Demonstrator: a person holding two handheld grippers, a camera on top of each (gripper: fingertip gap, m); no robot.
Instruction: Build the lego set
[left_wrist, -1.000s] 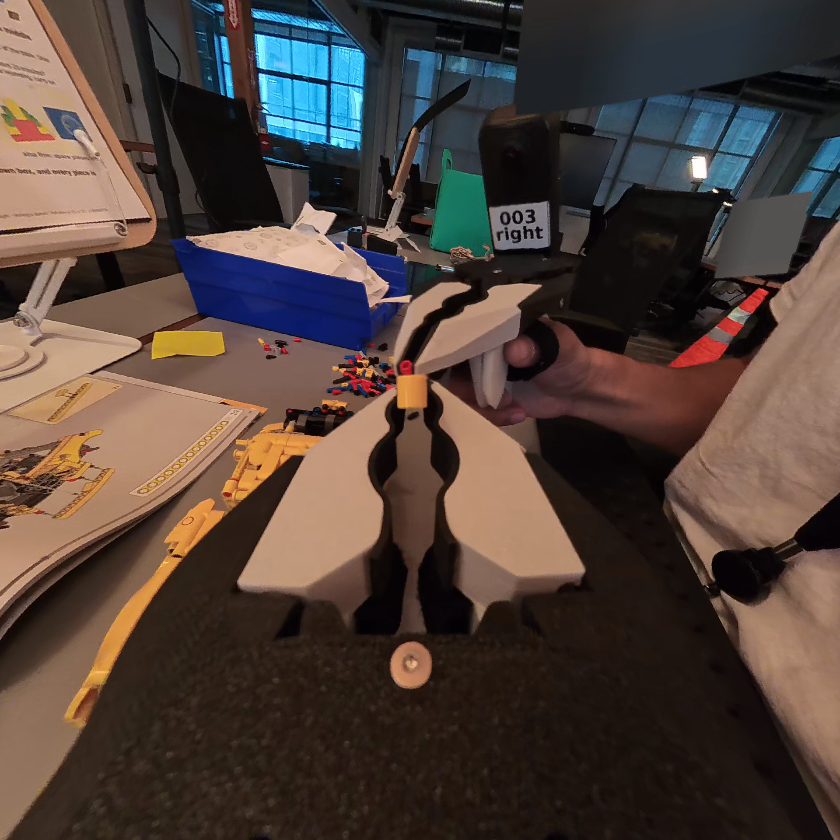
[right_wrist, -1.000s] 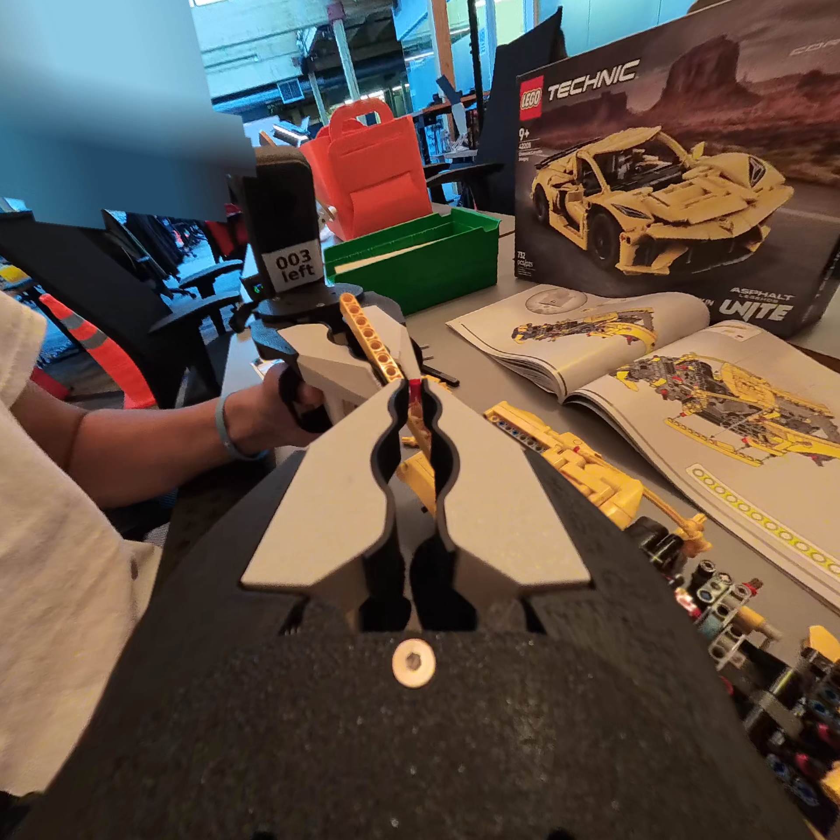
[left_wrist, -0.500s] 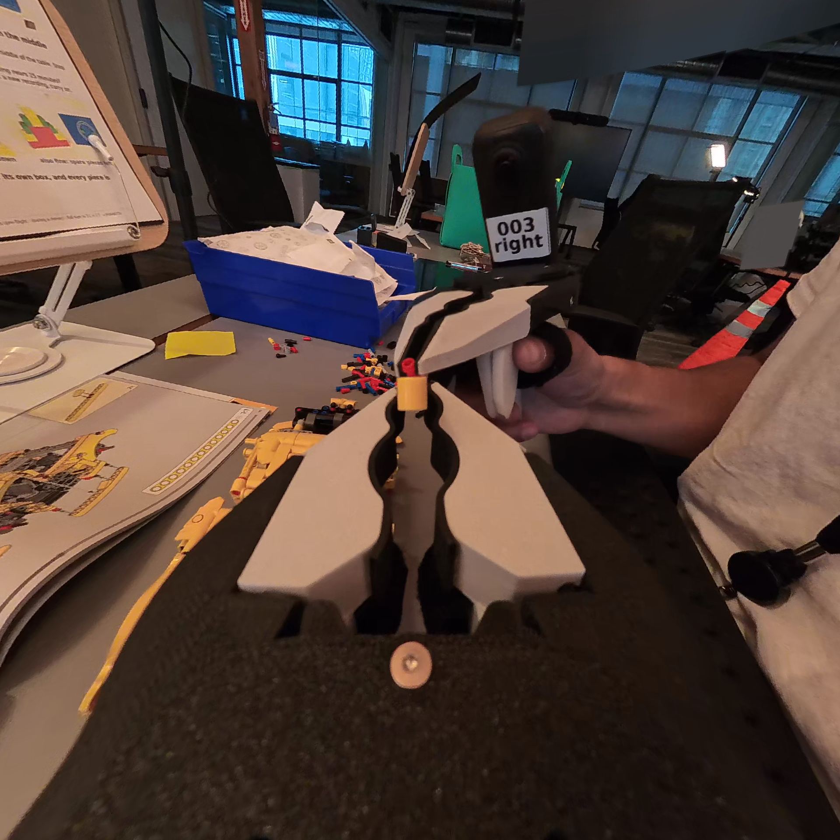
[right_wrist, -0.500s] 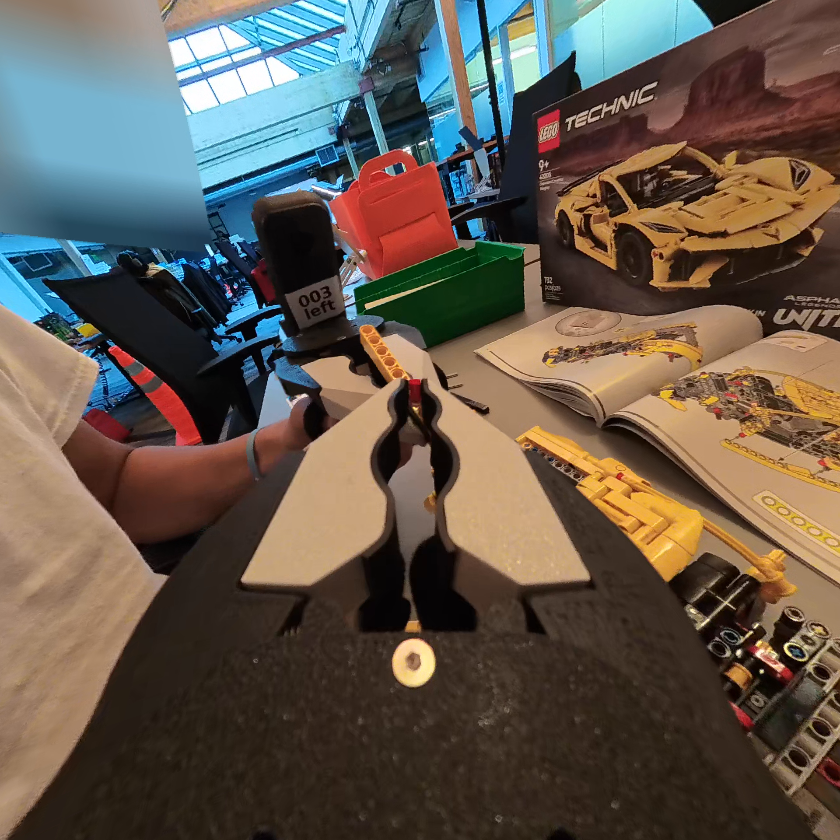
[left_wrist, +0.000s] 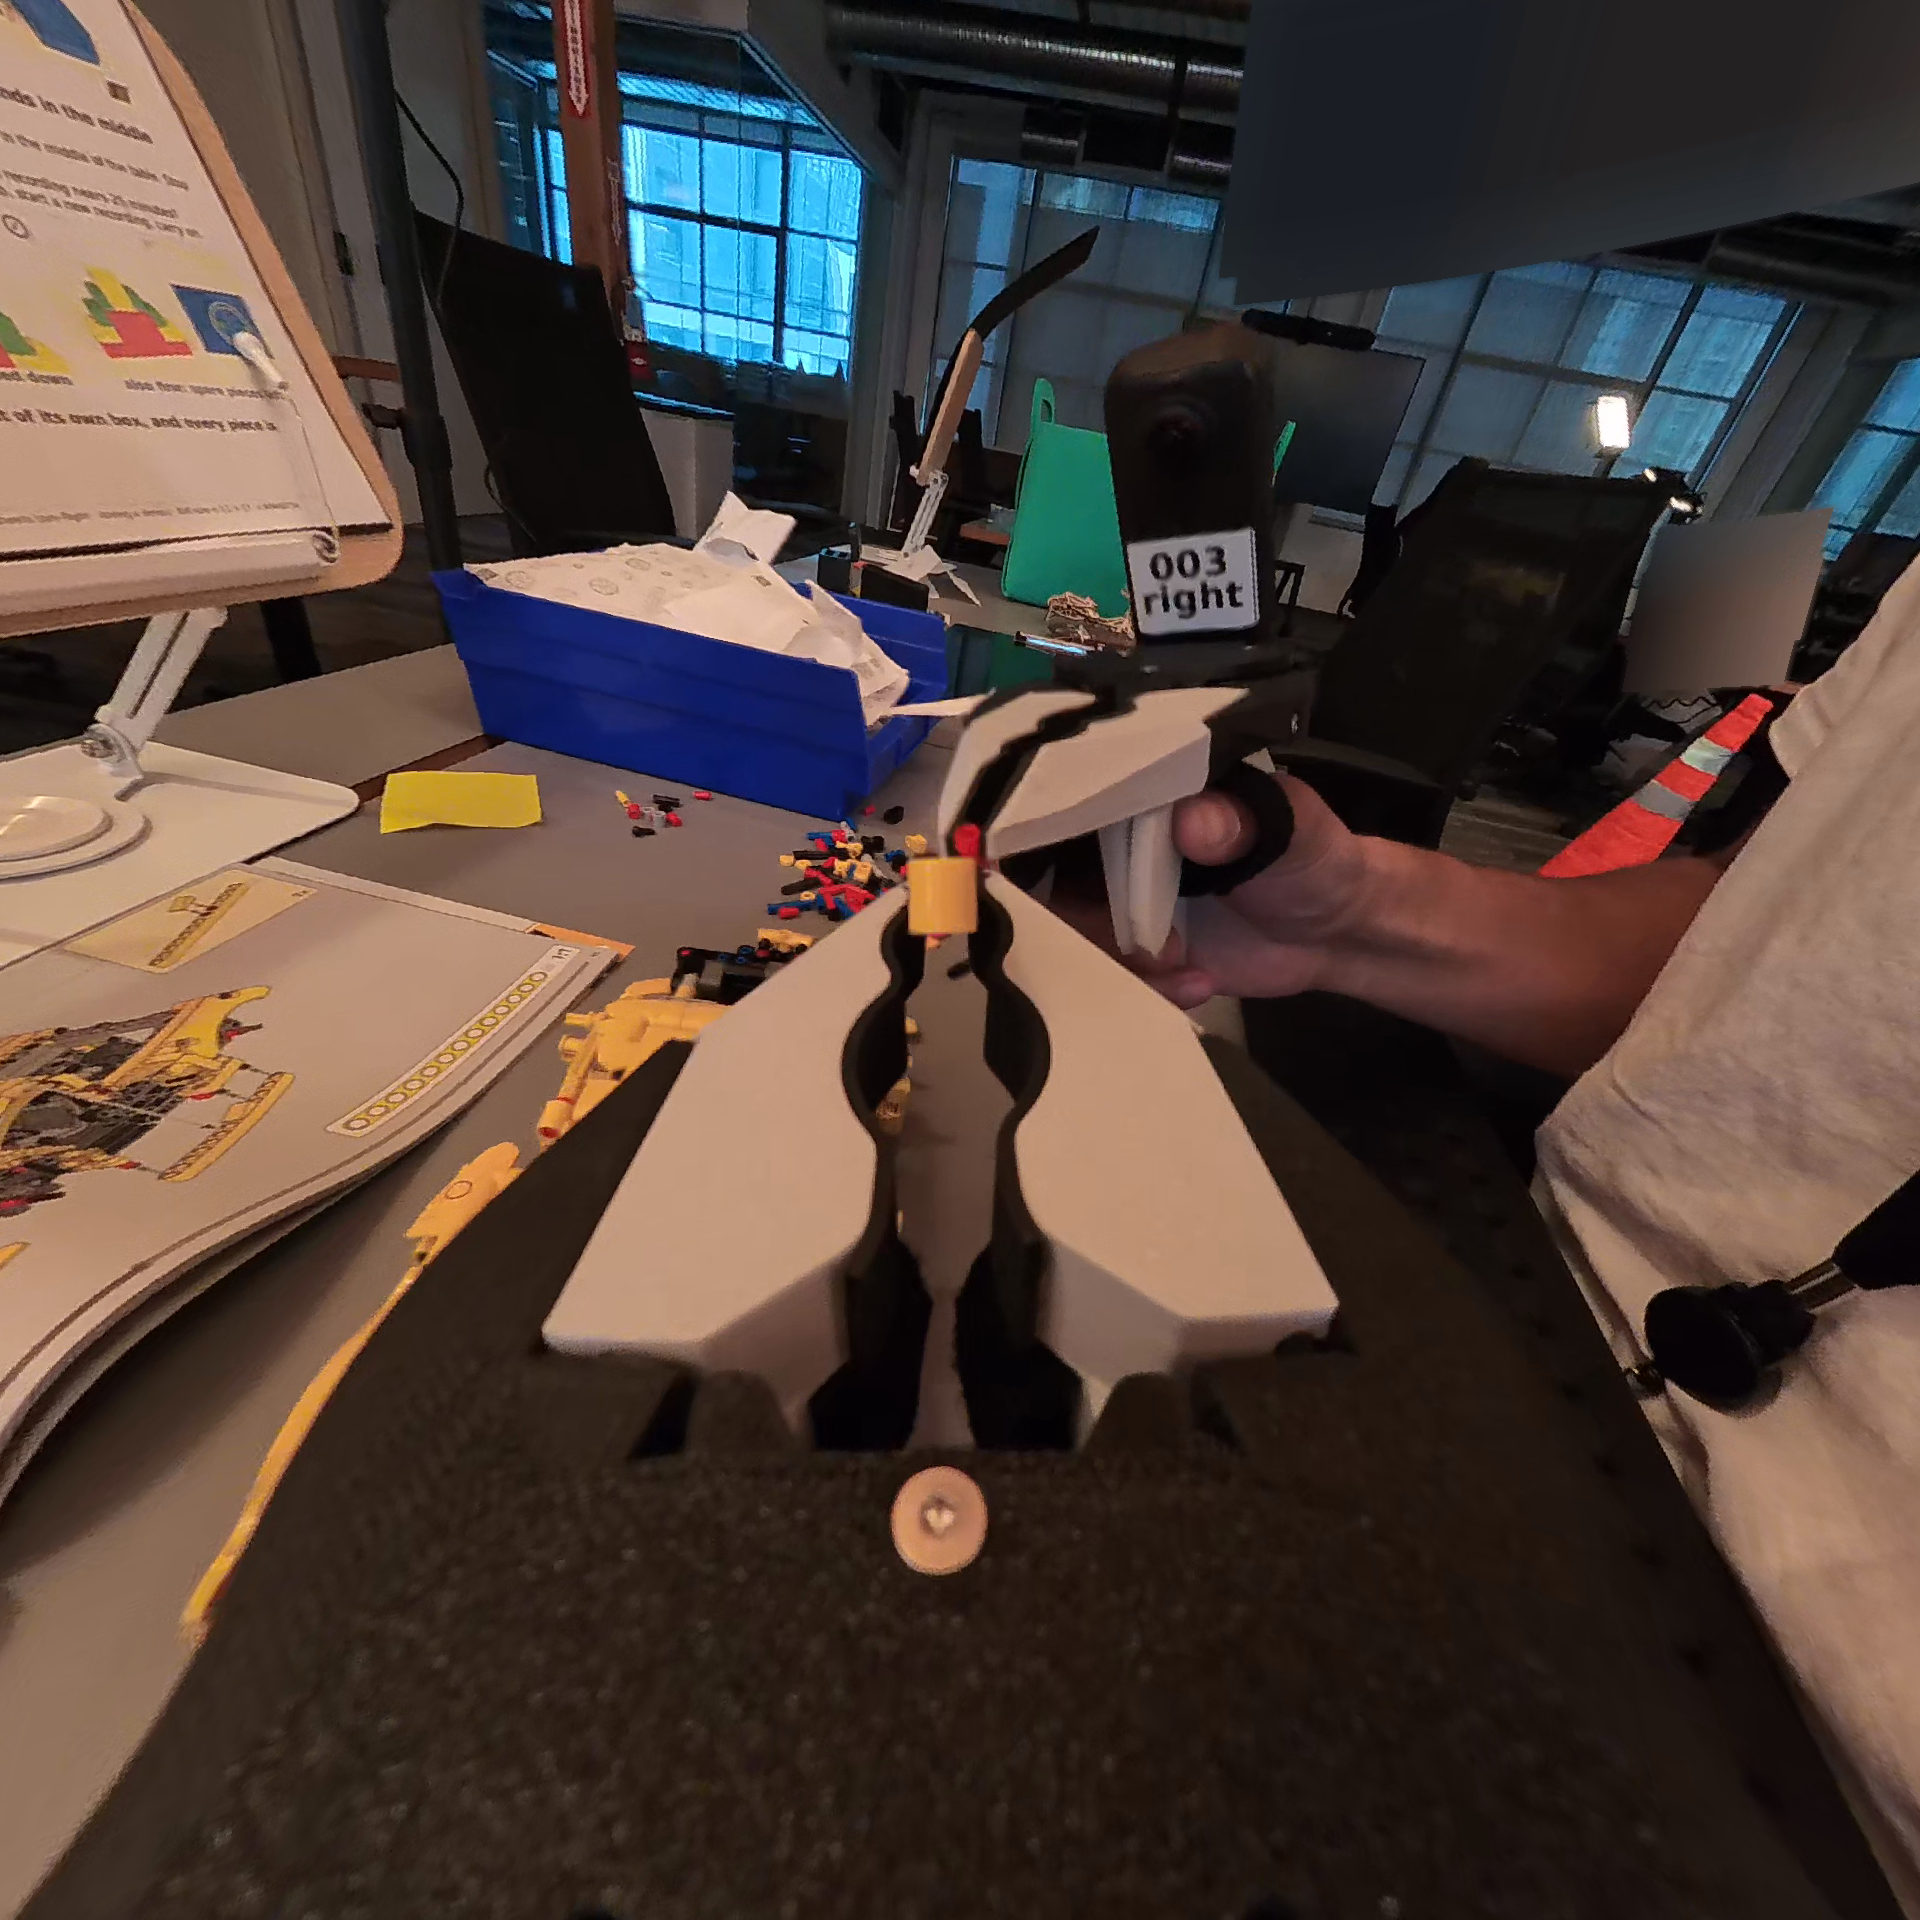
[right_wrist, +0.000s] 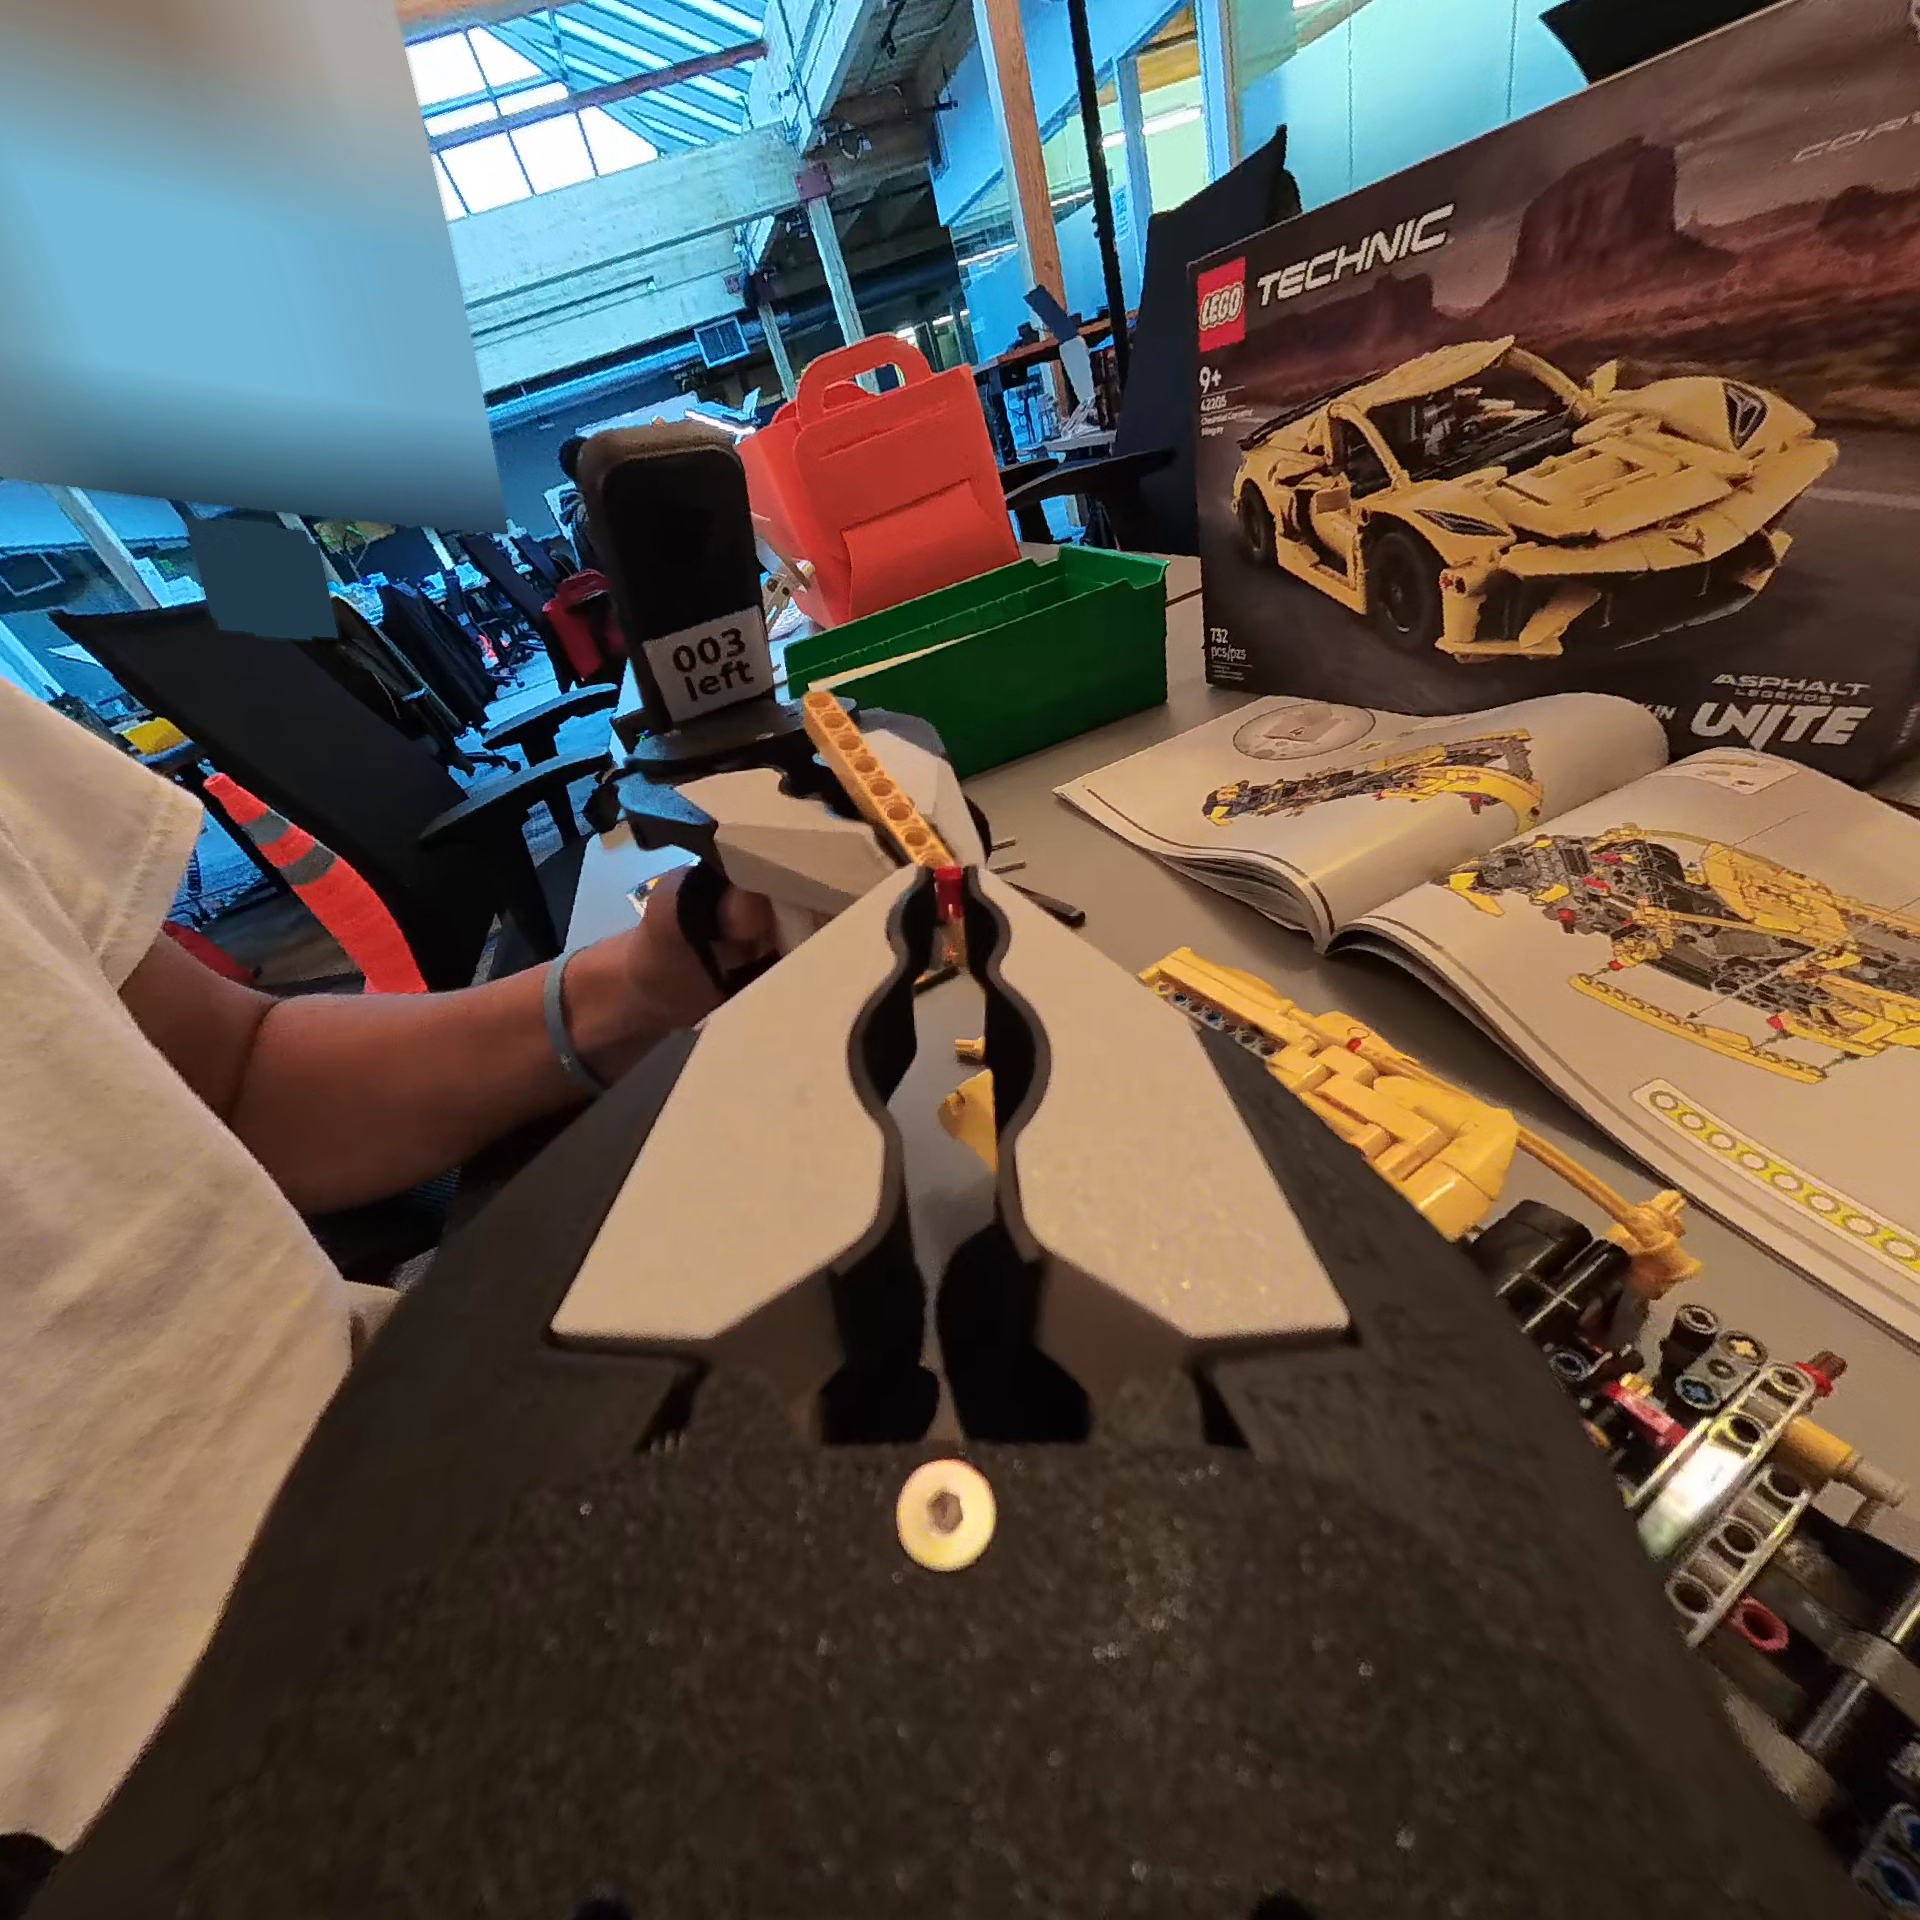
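Observation:
My left gripper (left_wrist: 940, 902) is shut on the end of a long yellow holed beam (left_wrist: 940, 896), held in the air over the table edge. In the right wrist view the beam (right_wrist: 878, 774) slants up and away between the left gripper's fingers (right_wrist: 790, 842). My right gripper (right_wrist: 948, 883) is shut on a small red pin (right_wrist: 945, 891), whose tip meets the near end of the beam. From the left wrist view the right gripper (left_wrist: 971, 831) faces mine tip to tip, with the red pin (left_wrist: 966, 840) just above the beam end.
A partly built yellow car assembly (right_wrist: 1351, 1091) lies on the grey table beside an open instruction booklet (right_wrist: 1558, 935). Loose small parts (left_wrist: 831, 873) lie near a blue bin (left_wrist: 675, 696). A green bin (right_wrist: 997, 665) and the set's box (right_wrist: 1558, 416) stand at the back. Less than 4 cm separates the two grippers' tips.
Both grippers have shifted slightly together and stay tip to tip. The red pin stays at the beam's end. Both grips are unchanged.

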